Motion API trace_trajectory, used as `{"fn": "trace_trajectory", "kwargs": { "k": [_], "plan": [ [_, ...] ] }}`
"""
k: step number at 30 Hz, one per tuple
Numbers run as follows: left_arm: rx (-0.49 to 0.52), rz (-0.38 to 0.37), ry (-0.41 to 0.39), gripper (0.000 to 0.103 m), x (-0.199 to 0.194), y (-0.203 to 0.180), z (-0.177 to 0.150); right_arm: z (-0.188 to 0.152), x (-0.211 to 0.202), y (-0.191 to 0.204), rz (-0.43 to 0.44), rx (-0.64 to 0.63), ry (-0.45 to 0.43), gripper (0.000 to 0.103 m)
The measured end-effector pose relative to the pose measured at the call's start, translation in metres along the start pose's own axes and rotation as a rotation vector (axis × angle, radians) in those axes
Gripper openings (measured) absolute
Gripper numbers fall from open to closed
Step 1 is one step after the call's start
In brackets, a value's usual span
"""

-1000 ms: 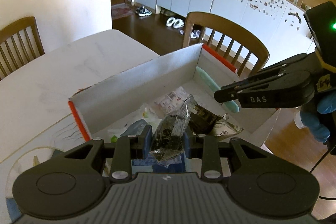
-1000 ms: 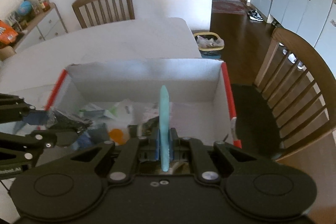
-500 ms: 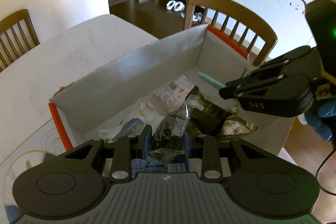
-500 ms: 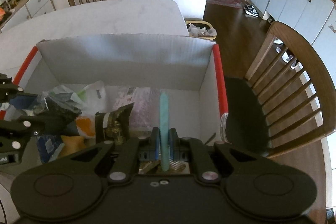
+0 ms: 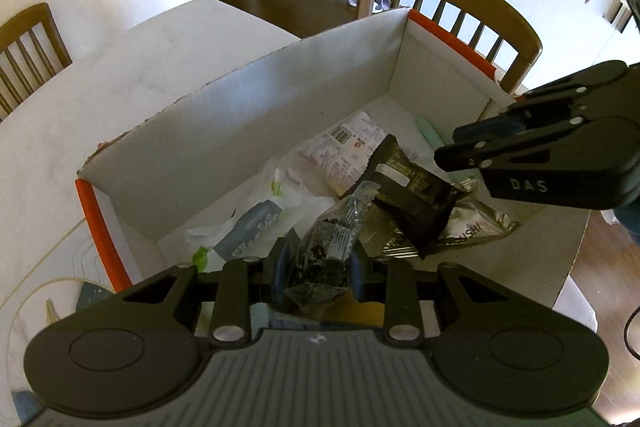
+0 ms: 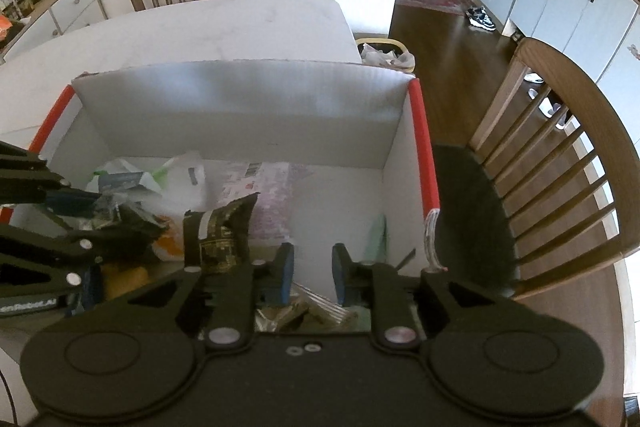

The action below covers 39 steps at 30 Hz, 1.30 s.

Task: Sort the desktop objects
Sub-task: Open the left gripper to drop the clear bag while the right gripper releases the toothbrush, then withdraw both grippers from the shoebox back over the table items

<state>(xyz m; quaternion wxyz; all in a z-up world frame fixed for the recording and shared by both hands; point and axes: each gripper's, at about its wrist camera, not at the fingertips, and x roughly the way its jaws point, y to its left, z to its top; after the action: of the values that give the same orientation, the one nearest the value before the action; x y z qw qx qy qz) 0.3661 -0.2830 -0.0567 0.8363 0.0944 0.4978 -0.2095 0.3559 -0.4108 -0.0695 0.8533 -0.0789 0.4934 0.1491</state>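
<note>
Crinkled clear plastic fills the bottom centre of the left wrist view: a small bag of dark bits (image 5: 326,259) is clamped between the blue pads of the left gripper (image 5: 318,269), which hangs over the near edge of a white cardboard box (image 5: 224,131) with orange-red corner strips. In the right wrist view, the right gripper (image 6: 311,273) sits low in the frame with its fingers apart and nothing between them. A pale green flat stick (image 6: 376,235) lies on the box floor just beyond its right finger, toward the lower right of the box.

Further in, the box floor holds a loose heap: a black packet (image 5: 408,191) standing tilted at mid-frame, a silver wrapper (image 5: 476,227) beside it, white and grey-blue pouches to the left, and a printed wrapper with a barcode (image 5: 348,147) nearer the far wall. Beyond the box are the white table (image 5: 120,83) and a wooden chair (image 5: 452,7) at upper right.

I judge the step to be dropping items into the box: the right side looks finished with its piece, the left one still has its load. The next move probably calls for the left fingers to part over the heap so the bag falls inside the walls, with the empty right tool staying out of its way. A limp bag may cling to a pad.
</note>
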Motion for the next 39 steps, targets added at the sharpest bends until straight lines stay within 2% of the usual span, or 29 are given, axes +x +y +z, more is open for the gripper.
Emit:
{"fn": "trace_trajectory", "kwargs": {
  "k": [8,10,11,12,31,35,39],
  "plan": [
    [-0.002,-0.045,0.030,0.031,0.003,-0.002,-0.001,-0.001,-0.012,-0.001,0.031,0.013,-0.014,0.027],
    [0.005,-0.042,0.026,0.041,0.002,-0.003,-0.001,-0.003,-0.014,-0.001,0.040,0.017,-0.016,0.028],
    [0.005,-0.041,0.019,0.055,0.000,-0.003,-0.001,-0.004,-0.015,0.000,0.046,0.018,-0.017,0.029],
    [0.003,-0.039,0.009,0.064,-0.001,-0.004,-0.001,-0.004,-0.016,0.000,0.050,0.019,-0.018,0.030],
    [-0.043,-0.070,-0.076,0.065,-0.043,-0.003,-0.015,-0.006,-0.034,0.010,0.117,0.023,-0.033,0.039],
    [-0.054,-0.076,-0.096,0.065,-0.053,-0.001,-0.018,-0.008,-0.040,0.012,0.139,0.025,-0.038,0.046],
    [-0.065,-0.097,-0.112,0.065,-0.064,0.000,-0.024,-0.010,-0.044,0.014,0.143,0.041,-0.039,0.048]
  ]
}}
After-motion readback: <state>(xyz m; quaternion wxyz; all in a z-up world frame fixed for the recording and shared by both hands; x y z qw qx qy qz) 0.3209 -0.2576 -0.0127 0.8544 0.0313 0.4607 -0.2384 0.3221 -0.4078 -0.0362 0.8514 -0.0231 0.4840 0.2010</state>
